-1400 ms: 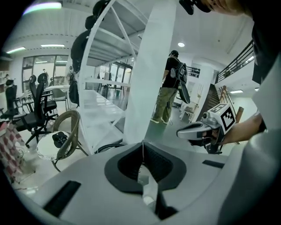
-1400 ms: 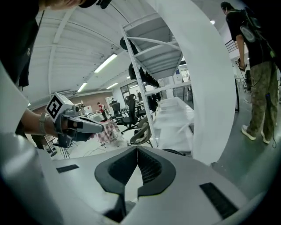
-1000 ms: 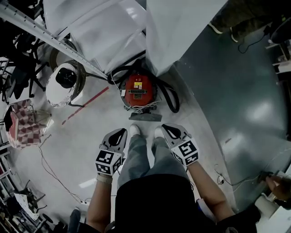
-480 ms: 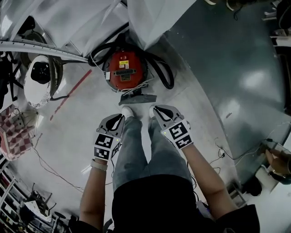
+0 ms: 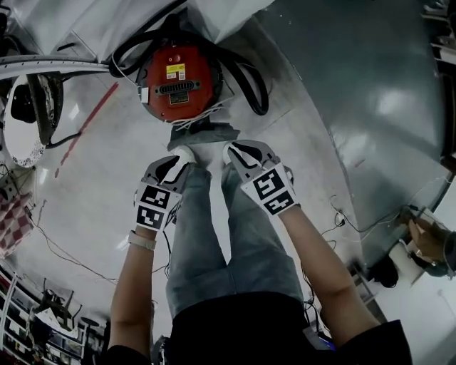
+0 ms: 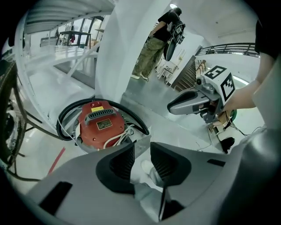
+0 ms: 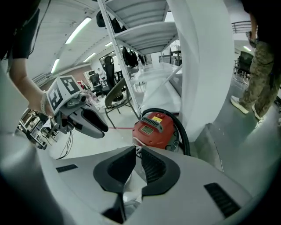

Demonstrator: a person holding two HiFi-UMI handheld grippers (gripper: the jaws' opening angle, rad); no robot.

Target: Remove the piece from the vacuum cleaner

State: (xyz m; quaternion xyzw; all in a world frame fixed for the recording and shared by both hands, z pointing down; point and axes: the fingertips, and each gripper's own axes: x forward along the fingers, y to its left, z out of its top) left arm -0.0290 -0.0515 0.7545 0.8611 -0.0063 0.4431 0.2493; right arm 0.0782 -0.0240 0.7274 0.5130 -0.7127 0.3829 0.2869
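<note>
The red drum vacuum cleaner [image 5: 178, 82] [image 6: 99, 125] [image 7: 156, 127] stands on the pale floor, ringed by its black hose [image 5: 253, 85]. A white cord [image 5: 196, 117] trails down its front. A flat grey nozzle piece [image 5: 203, 134] lies just in front of it. My left gripper [image 5: 178, 162] [image 6: 142, 149] hangs short of that piece, and its jaws have just been opening; they are open with nothing between them. My right gripper [image 5: 231, 150] [image 7: 138, 151] hangs beside it. Its jaws have also just been opening, to a narrow empty gap.
A white hanging sheet [image 5: 235, 14] and a metal shelf frame [image 7: 118, 57] stand behind the vacuum. A round white device [image 5: 25, 107] sits at left by a red floor line [image 5: 85, 125]. Thin cables [image 5: 64, 256] cross the floor. A person in camouflage trousers [image 6: 153, 44] stands beyond.
Both grippers have come down towards the floor, closer to the vacuum. The vacuum now looks larger and sits higher in the head view.
</note>
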